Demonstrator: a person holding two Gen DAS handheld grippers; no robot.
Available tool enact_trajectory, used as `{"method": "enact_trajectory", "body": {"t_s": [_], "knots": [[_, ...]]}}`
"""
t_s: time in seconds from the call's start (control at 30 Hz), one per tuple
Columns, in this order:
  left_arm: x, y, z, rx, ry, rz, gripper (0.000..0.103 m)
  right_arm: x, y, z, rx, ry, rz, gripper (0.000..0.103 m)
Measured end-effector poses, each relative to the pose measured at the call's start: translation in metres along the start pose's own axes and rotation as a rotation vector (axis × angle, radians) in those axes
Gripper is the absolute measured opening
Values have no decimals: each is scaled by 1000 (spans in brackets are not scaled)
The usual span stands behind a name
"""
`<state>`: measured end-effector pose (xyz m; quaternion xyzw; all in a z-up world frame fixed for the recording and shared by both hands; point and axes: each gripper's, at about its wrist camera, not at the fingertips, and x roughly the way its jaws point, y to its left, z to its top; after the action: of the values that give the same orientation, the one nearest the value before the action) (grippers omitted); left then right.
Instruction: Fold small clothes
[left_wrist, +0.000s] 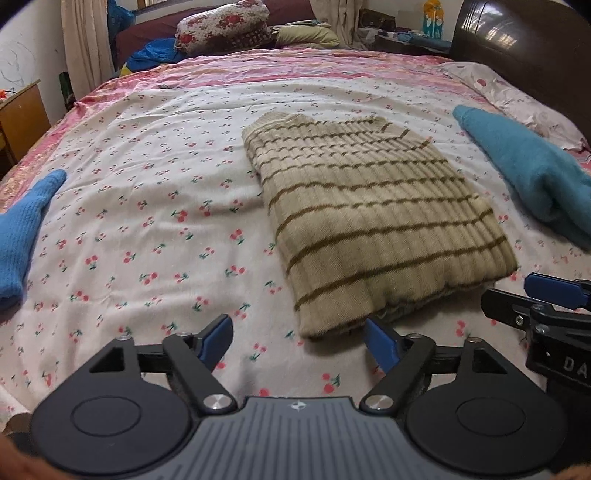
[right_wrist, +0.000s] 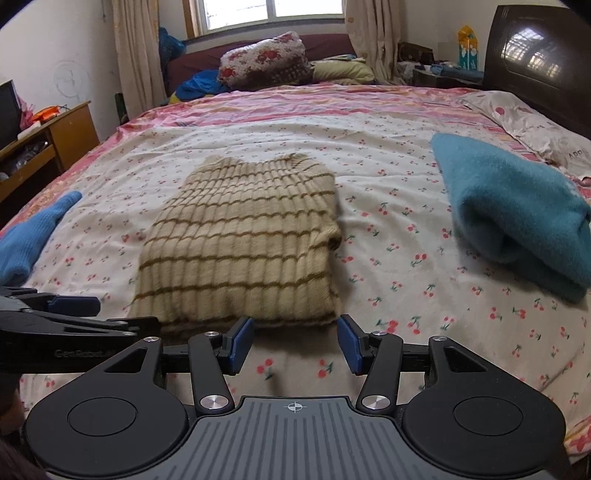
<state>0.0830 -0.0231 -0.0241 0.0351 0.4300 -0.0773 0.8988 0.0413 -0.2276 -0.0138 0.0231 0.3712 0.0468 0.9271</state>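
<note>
A folded sweater (right_wrist: 240, 243) lies mid-bed on the bedsheet (right_wrist: 406, 295), a folded garment (right_wrist: 517, 229) well apart to its right and another garment (right_wrist: 29, 240) well apart to its left. Behind them, pillows (right_wrist: 266, 59) sit beneath the window (right_wrist: 273, 11). Both hand-held grippers sit just before the sweater's near edge.
</note>
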Motion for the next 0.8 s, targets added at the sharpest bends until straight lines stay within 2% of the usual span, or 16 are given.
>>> {"method": "enact_trajectory", "body": {"t_s": [0.37,0.8], "knots": [[-10,0,-14,-2,-33,-11,93,5,14,-18,-11,30,-2,51],[-12,-3,-17,5,-46,3,93,6,13,-24,16,38,2,51]]}}
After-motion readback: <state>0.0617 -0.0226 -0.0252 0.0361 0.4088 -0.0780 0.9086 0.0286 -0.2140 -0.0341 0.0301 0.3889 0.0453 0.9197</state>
